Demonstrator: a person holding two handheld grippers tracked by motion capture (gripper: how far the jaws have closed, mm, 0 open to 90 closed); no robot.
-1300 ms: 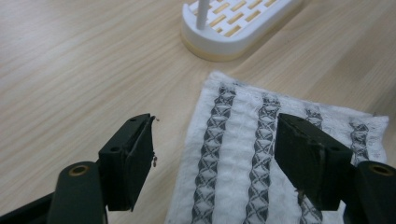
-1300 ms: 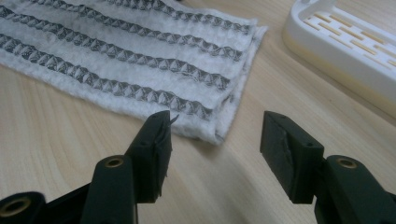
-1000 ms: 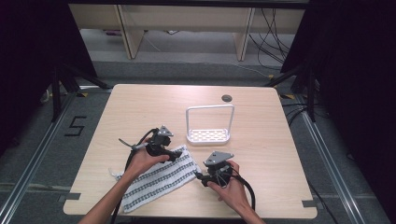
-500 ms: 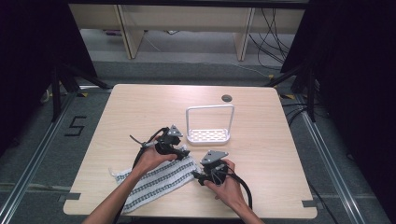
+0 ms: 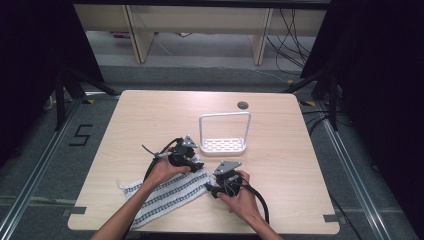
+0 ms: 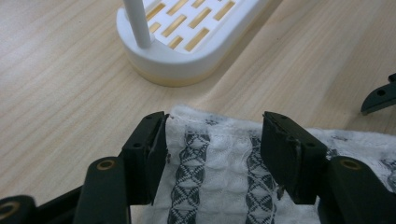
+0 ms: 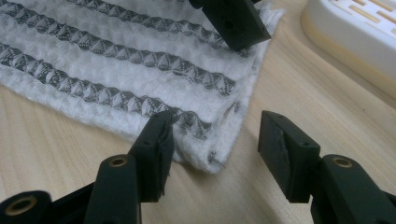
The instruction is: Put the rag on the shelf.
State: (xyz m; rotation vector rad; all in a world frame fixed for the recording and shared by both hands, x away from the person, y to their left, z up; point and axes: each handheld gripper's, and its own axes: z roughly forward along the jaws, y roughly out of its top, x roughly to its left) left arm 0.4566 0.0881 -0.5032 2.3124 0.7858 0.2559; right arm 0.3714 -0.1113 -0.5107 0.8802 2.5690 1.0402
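- Wooden bench (image 5: 150, 125) carries everything, its bare pale top giving both hands room to work the cloth flat from the near side.
- Striped towel (image 5: 167, 192), white with dark woven bands, lies spread on the bench beneath and behind both sets of fingers, its far short edge just in front of them; I judge it is laid out flat so that this edge can be pinched at two corners and lifted.
- White rack (image 5: 223, 134), a slotted tray with a tall hoop handle, stands just beyond the fingers and apart from the towel's edge, probably where the towel is meant to hang.
- Left gripper (image 6: 214, 140) is wide open and holds nothing; its fingers (image 6: 152, 149) straddle the towel's far edge, one at the corner and the other farther along the hem, set to close on the fabric.
- Right gripper (image 7: 212, 147) is likewise spread wide and empty; one of its fingers (image 7: 156, 149) rests at the towel's other corner, the other over bare wood beside it, so the corner lies between them.
- Marking "5" (image 5: 82, 135) is taped on the floor to the left of the bench; no brand or label is readable on the towel, rack or grippers.
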